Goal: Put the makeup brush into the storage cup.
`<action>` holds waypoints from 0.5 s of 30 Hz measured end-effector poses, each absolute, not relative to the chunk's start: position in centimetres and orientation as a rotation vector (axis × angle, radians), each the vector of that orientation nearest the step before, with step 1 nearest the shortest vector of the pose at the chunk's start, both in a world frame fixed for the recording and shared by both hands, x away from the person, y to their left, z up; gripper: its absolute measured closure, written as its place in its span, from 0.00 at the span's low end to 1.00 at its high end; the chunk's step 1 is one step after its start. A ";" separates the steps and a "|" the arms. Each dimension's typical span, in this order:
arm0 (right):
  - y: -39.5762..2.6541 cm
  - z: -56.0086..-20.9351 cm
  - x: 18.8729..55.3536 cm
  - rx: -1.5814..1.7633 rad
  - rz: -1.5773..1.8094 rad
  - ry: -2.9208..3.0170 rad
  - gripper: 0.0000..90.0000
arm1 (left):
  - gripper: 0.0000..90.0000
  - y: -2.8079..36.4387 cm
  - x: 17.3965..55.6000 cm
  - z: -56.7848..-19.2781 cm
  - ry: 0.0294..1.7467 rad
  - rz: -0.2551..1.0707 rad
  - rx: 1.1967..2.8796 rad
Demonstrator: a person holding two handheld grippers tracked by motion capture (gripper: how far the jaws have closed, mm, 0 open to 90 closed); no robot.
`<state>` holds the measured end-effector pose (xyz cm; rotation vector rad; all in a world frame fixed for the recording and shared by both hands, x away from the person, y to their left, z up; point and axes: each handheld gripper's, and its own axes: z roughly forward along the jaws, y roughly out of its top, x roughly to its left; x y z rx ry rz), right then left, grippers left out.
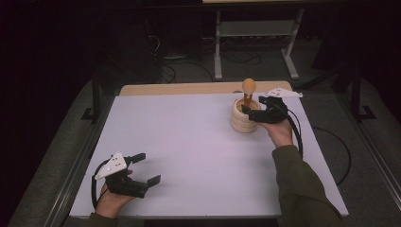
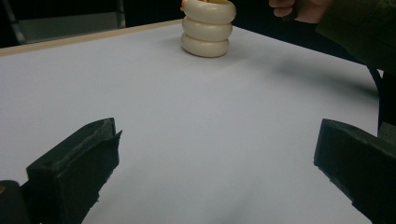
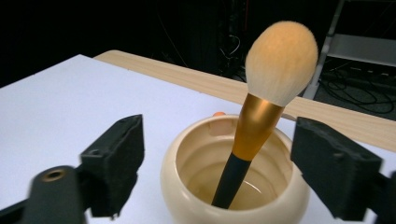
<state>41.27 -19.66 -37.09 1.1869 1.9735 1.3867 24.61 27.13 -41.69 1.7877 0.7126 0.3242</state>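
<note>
Cream-coloured ceramic, shaped like three stacked rings, makes the holder [image 1: 244, 117] that we see in the upper right of the high view, on the white table [image 1: 189, 151]. A makeup brush [image 1: 248, 92] stands inside it, leaning a little, with a black handle, a gold ferrule and a soft orange-beige head above the rim. We see the right gripper [image 1: 250, 111] just beside the holder, at its right side. In the right gripper view its jaws are wide apart, one on each side of the brush [image 3: 261, 116], and they do not touch it; nothing is held. The left gripper [image 1: 146, 168] rests in the lower left of the high view, well apart from the holder, and its jaws are also wide open and empty.
</note>
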 end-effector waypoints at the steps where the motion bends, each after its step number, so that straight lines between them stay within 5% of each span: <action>1: -19.7 -37.1 41.1 1.182 1.381 1.975 0.15 | 0.00 27.1 24.6 -41.7 0.715 0.322 1.786; 15: -20.2 -37.2 39.2 1.121 1.416 2.023 0.02 | 0.00 27.2 24.6 -41.6 0.720 0.322 1.778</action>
